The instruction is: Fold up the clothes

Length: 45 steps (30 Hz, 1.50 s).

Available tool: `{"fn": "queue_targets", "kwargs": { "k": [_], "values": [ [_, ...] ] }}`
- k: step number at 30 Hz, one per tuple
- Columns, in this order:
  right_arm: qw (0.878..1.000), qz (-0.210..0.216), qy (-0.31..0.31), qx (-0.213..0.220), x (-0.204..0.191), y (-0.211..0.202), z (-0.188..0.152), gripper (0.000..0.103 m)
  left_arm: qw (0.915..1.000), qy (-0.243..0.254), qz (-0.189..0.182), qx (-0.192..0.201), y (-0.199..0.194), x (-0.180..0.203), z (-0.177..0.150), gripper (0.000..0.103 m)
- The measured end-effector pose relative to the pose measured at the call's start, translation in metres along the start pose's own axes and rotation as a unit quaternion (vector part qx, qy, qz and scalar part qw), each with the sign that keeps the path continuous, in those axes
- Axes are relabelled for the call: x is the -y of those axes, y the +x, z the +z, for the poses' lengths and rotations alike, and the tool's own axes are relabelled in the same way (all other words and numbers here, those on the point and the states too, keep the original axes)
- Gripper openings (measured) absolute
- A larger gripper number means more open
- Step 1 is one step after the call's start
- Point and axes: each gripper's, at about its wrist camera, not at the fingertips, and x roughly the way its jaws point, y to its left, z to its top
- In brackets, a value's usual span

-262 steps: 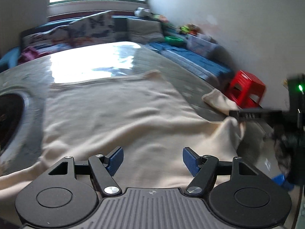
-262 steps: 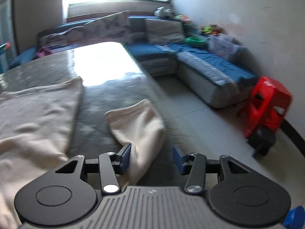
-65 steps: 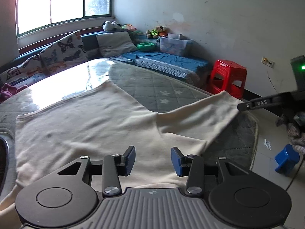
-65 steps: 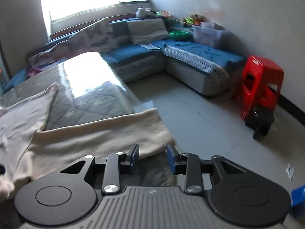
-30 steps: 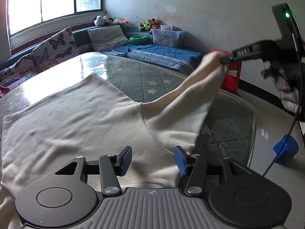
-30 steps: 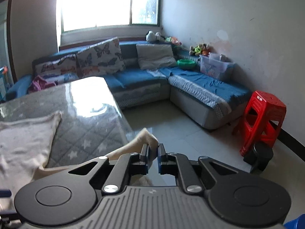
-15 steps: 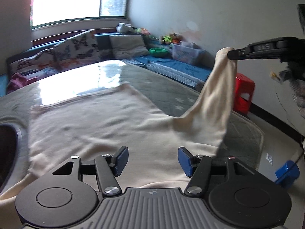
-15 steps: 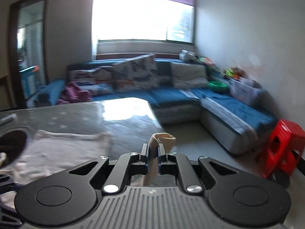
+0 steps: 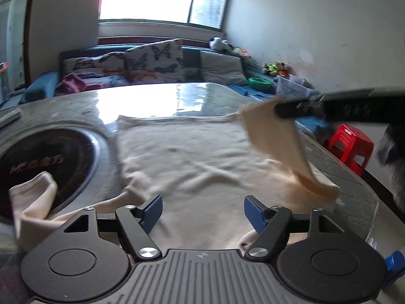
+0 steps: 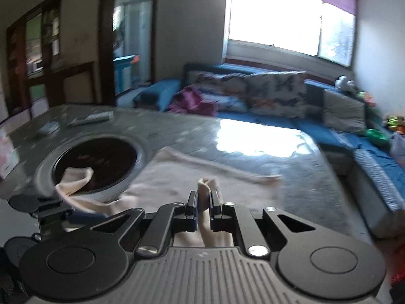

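A cream long-sleeved top [image 9: 202,152] lies spread flat on the grey table [image 9: 63,109]. My right gripper [image 10: 203,198] is shut on the cuff of its right sleeve [image 10: 206,185] and holds it in the air above the top's body [image 10: 182,174]. In the left wrist view that right gripper [image 9: 278,109] comes in from the right, with the lifted sleeve [image 9: 278,141] hanging slantwise below it. My left gripper [image 9: 202,206] stands open low over the near part of the top, nothing between its fingers. The other sleeve [image 9: 33,195] lies over the round inset.
A round black inset [image 9: 38,162] with a metal rim sits in the table at left. A blue sofa [image 10: 291,96] with cushions runs behind the table and along the right wall. A red stool [image 9: 351,147] stands on the floor at right. A remote [image 10: 88,119] lies at the table's far side.
My right gripper has swung the held sleeve from the table's right side up and leftward over the top's body. My left gripper stays open and has turned a little left.
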Motion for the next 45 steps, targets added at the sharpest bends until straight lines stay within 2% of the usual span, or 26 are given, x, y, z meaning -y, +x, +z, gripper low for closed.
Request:
{"fn": "queue_targets", "kwargs": {
  "k": [4, 7, 11, 13, 15, 16, 23, 26, 30, 33, 35, 37, 40, 45],
  "values": [
    [0.999, 0.03, -0.013, -0.027, -0.022, 0.027, -0.005, 0.006, 0.9997, -0.016, 0.015, 0.005, -0.011, -0.013, -0.004, 0.085],
    [0.998, 0.051, -0.016, -0.044, -0.031, 0.037, -0.012, 0.006, 0.9994, -0.023, 0.023, 0.007, -0.016, -0.018, -0.005, 0.086],
    [0.997, 0.055, -0.027, -0.038, -0.031, 0.029, -0.016, 0.01, 0.9994, -0.024, 0.025, 0.008, -0.016, -0.019, -0.004, 0.087],
    [0.998, 0.045, -0.029, -0.03, -0.023, 0.019, -0.016, 0.011, 0.9995, -0.021, 0.021, 0.009, -0.015, -0.015, -0.002, 0.086],
    [0.999, 0.029, -0.028, -0.027, -0.014, 0.011, -0.018, 0.016, 0.9997, -0.017, 0.014, 0.01, -0.012, -0.011, -0.001, 0.086],
    [0.999, 0.018, -0.024, -0.028, -0.005, 0.006, -0.02, 0.023, 0.9998, -0.013, 0.01, 0.009, -0.009, -0.008, 0.0, 0.086],
    [0.996, -0.065, 0.017, -0.058, 0.048, -0.016, -0.057, 0.024, 0.9997, 0.013, -0.016, -0.009, 0.015, 0.019, 0.005, 0.084],
    [0.993, -0.085, 0.041, -0.077, 0.067, -0.02, -0.079, 0.024, 0.9993, 0.022, -0.022, -0.019, 0.027, 0.028, 0.007, 0.078],
    [0.989, -0.095, 0.069, -0.086, 0.084, -0.022, -0.096, 0.024, 0.9986, 0.027, -0.024, -0.038, 0.041, 0.034, 0.007, 0.057],
    [0.989, -0.092, 0.083, -0.083, 0.089, -0.02, -0.1, 0.024, 0.998, 0.029, -0.019, -0.052, 0.049, 0.037, 0.004, 0.047],
    [0.989, -0.088, 0.086, -0.08, 0.09, -0.018, -0.1, 0.024, 0.9979, 0.033, -0.01, -0.054, 0.052, 0.038, 0.003, 0.036],
    [0.99, -0.085, 0.088, -0.076, 0.091, -0.017, -0.099, 0.024, 0.9981, 0.035, 0.0, -0.051, 0.053, 0.038, 0.004, 0.011],
    [0.991, -0.081, 0.087, -0.069, 0.092, -0.017, -0.095, 0.024, 0.9987, 0.023, -0.001, -0.044, 0.049, 0.032, 0.011, 0.006],
    [0.992, -0.076, 0.082, -0.062, 0.089, -0.022, -0.09, 0.024, 0.9996, 0.026, -0.003, 0.005, 0.023, 0.035, 0.031, 0.005]
  ]
}}
